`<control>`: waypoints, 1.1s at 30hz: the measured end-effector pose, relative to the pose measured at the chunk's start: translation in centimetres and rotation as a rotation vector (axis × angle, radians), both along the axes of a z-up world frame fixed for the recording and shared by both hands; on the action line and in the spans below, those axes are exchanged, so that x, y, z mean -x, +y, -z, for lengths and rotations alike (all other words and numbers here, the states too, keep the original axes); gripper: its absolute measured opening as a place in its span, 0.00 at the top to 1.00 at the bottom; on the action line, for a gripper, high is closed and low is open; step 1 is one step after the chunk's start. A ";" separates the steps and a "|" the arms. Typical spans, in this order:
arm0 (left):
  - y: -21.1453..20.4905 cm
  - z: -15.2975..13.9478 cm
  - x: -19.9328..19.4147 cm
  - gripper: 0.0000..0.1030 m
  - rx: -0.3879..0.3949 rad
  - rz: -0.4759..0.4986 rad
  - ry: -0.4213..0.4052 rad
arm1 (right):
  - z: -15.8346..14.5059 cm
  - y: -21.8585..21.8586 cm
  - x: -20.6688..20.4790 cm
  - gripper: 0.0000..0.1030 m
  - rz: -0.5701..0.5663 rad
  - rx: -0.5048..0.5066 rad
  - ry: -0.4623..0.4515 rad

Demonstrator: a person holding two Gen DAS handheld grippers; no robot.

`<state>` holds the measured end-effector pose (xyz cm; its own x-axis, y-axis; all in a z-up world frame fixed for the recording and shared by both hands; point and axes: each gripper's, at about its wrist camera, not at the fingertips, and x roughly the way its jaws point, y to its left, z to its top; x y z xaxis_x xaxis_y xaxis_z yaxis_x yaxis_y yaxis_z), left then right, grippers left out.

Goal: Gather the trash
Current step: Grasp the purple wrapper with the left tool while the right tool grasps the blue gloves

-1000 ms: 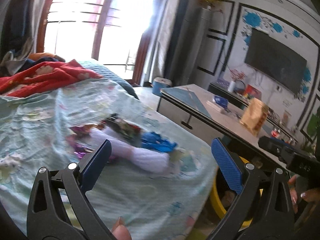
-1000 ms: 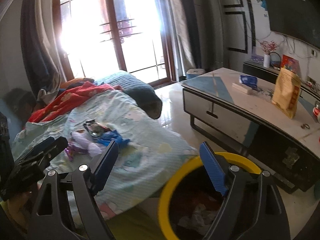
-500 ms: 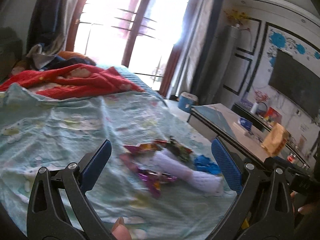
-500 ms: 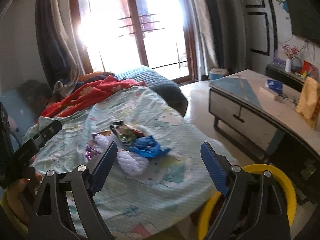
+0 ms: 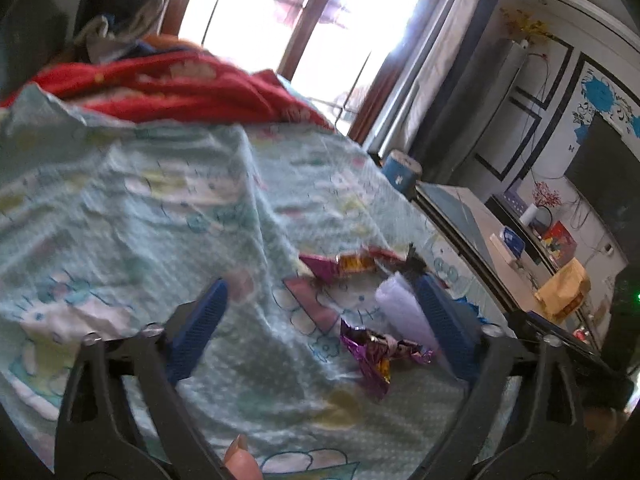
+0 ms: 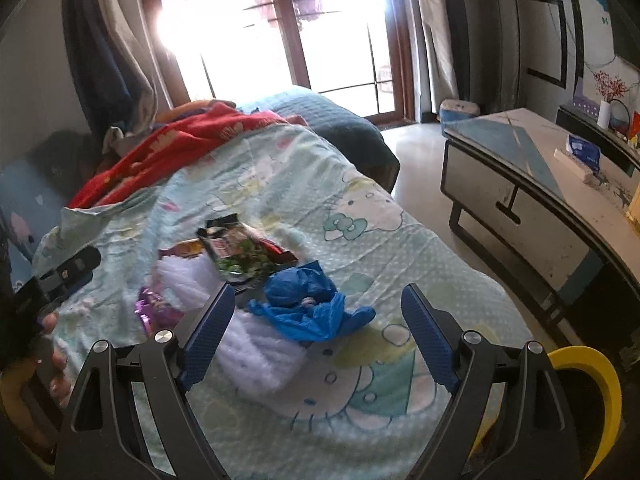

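A pile of trash lies on the light green cartoon bedsheet [image 6: 360, 216]: a crumpled blue plastic bag [image 6: 308, 304], a white foam wrap [image 6: 256, 344], a dark green snack packet [image 6: 236, 252] and a purple foil wrapper [image 6: 152, 310]. My right gripper [image 6: 320, 332] is open and empty, just above the blue bag. In the left wrist view the purple wrapper [image 5: 372, 356], the white wrap [image 5: 400, 308] and a red-pink packet [image 5: 344, 264] lie ahead of my open, empty left gripper [image 5: 320, 328]. A yellow-rimmed trash bin [image 6: 596, 384] stands at the bed's foot.
A red blanket [image 6: 172, 148] and clothes are heaped at the bed's far end. A low grey table [image 6: 532, 184] with boxes stands to the right across a strip of floor. A small blue bin [image 6: 458, 110] stands by the balcony door.
Both grippers have swung from the yellow bin toward the bed. The trash pile is now closer and sits between the fingers of each. Both stayed open.
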<state>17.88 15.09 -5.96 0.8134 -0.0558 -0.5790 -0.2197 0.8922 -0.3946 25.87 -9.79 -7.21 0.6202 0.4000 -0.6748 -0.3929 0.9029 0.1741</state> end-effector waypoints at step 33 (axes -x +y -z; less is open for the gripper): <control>-4.3 3.4 -0.1 0.84 0.123 0.123 0.081 | 4.5 -0.8 3.1 0.81 -0.085 -0.059 0.154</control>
<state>18.03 10.83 -9.32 0.7471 -0.2263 -0.6249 -0.1472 0.8606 -0.4876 22.81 -10.63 -11.75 0.4737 0.4883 -0.7329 -0.4321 0.8540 0.2897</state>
